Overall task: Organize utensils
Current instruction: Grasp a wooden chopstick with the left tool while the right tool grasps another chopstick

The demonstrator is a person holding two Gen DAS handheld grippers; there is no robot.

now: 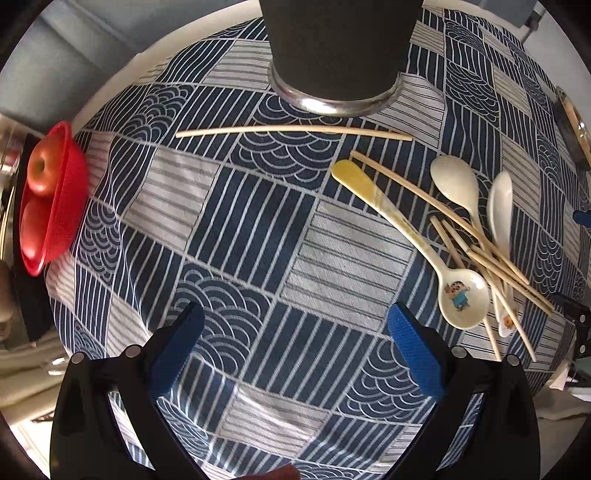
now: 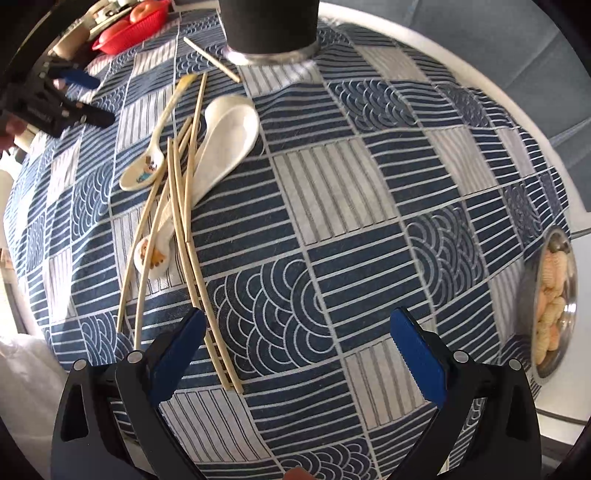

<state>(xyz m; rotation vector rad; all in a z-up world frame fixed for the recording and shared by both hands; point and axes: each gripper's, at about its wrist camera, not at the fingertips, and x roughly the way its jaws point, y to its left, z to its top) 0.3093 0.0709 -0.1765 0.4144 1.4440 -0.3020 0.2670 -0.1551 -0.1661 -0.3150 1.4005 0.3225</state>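
A dark utensil cup with a metal base stands at the far side of the table; it also shows in the right wrist view. One chopstick lies alone in front of it. A pile of chopsticks and ceramic spoons lies to the right, among them a cartoon spoon and a white spoon. In the right wrist view the pile lies ahead left, with a big white spoon. My left gripper is open and empty. My right gripper is open and empty, with chopstick ends by its left finger.
A red basket with apples sits at the table's left edge. A metal dish of biscuits sits at the right edge. A blue patterned cloth covers the round table. The left gripper shows in the right wrist view.
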